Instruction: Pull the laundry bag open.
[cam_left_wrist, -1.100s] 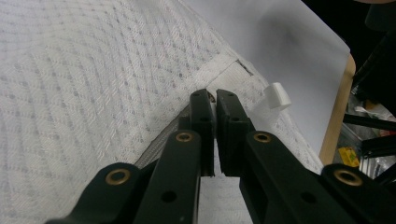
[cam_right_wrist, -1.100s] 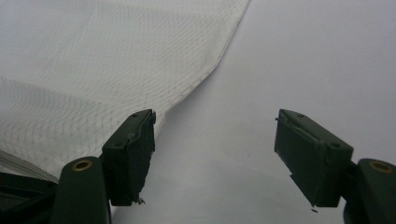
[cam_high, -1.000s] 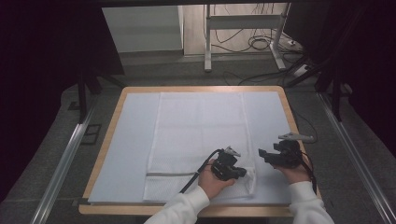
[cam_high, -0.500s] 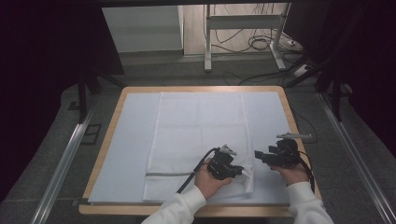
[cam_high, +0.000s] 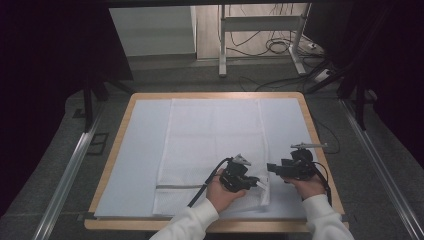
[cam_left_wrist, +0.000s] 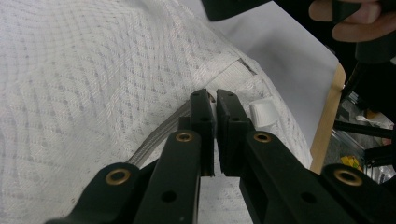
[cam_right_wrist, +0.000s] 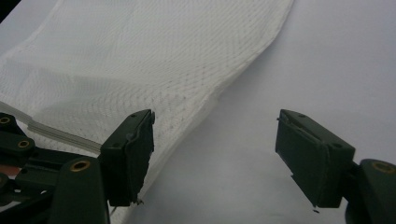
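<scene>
One table (cam_high: 120, 150), wood-edged, carrying one pale blue sheet (cam_high: 140, 150) over nearly the whole top. On the sheet lies one white mesh cloth (cam_high: 215, 135), spread flat up the middle of the table, its near end reaching almost to the table's near edge. One grey band (cam_high: 175, 186) runs across the cloth close to that near end.

Two grippers, both mine, both at the cloth's near right corner. My left gripper (cam_high: 250, 183) sits on the cloth itself; its jaws are pressed together on a raised fold of the mesh, as the left gripper view confirms (cam_left_wrist: 211, 109), with the grey band (cam_left_wrist: 159, 135) passing just under them and one small white tag (cam_left_wrist: 262, 113) just beside them on the cloth. My right gripper (cam_high: 272, 168) is just off the cloth's right edge, above bare sheet; in the right gripper view (cam_right_wrist: 215, 140) its jaws stand wide apart and hold nothing, with the cloth's edge (cam_right_wrist: 210, 98) running between them.

Around the table: one metal stand (cam_high: 260, 35) and loose cables (cam_high: 280, 47) on the floor beyond the cloth's far end. Nothing lies between either gripper and the cloth.
</scene>
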